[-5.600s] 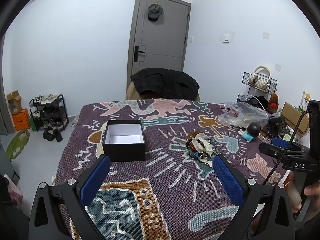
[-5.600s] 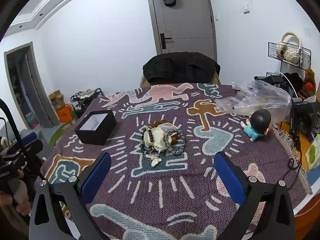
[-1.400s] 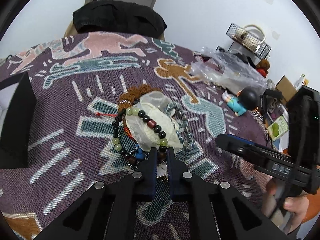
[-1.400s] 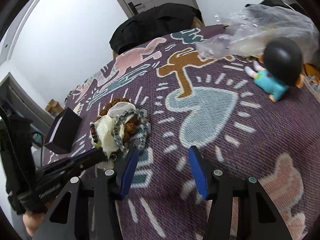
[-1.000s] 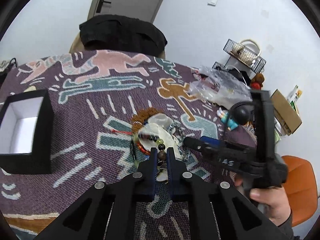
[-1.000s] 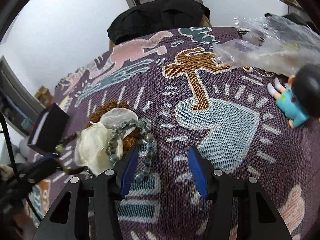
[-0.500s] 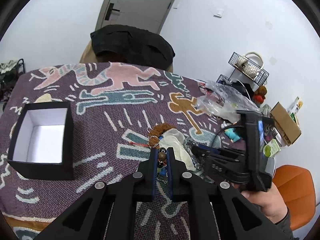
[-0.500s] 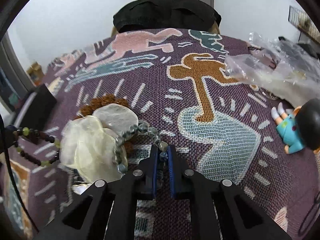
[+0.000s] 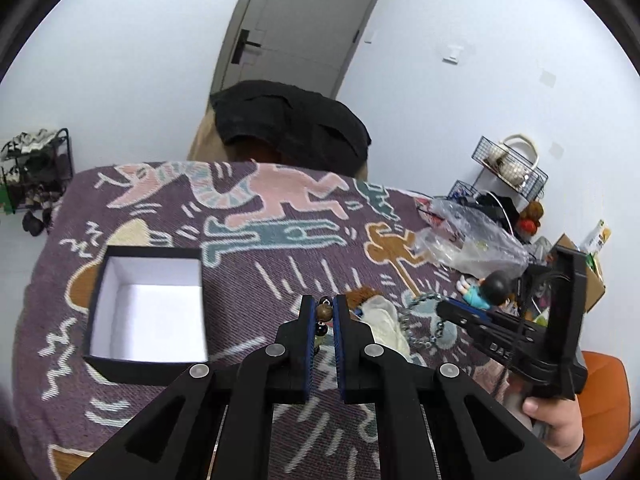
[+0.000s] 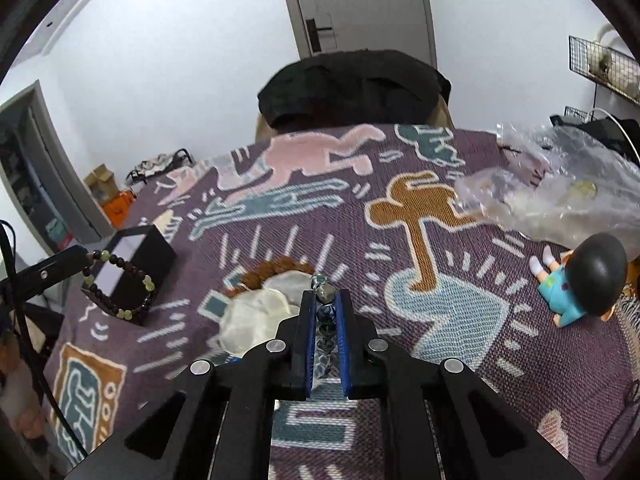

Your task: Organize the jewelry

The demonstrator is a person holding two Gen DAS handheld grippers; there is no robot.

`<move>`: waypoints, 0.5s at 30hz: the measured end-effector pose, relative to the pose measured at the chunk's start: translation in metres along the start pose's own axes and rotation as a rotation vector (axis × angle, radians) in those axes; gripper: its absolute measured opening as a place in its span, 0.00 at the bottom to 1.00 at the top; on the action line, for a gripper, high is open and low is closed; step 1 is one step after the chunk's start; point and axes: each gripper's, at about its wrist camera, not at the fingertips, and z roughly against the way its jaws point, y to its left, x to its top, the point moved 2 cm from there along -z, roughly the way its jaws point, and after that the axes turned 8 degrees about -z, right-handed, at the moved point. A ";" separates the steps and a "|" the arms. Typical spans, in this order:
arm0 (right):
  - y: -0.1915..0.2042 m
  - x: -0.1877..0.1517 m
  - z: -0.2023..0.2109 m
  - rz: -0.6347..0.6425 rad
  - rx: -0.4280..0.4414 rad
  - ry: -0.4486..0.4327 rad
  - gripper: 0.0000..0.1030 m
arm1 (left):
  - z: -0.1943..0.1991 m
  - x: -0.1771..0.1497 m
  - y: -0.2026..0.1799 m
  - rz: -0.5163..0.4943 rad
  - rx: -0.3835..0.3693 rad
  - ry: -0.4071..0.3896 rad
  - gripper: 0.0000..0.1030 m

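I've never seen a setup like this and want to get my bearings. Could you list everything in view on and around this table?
Blanket: one, purple with cartoon figures, covering the table.
Box: one, black outside, white inside, open, on the blanket's left side.
Dark bracelet: one, dark beads with pale green ones, hanging from the left gripper near the box.
Grey-blue bracelet: one, hanging from the right gripper.
Jewelry pile: one, pale pouches over brown beads, mid-blanket.
Plastic bag: one, clear, far right.
Doll: one, black hair, teal clothes, right edge.
Black garment: one, draped on the chair beyond.
Door: one, grey.
Left gripper: black, blue pads, shut.
Right gripper: same, shut.
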 end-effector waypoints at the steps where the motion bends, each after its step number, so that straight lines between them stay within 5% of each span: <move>1: 0.003 0.001 0.003 0.001 0.006 -0.009 0.10 | 0.002 0.001 0.003 0.001 0.007 -0.003 0.09; 15: 0.060 0.020 0.030 0.029 0.112 -0.094 0.10 | 0.030 0.016 0.067 0.047 0.149 -0.050 0.09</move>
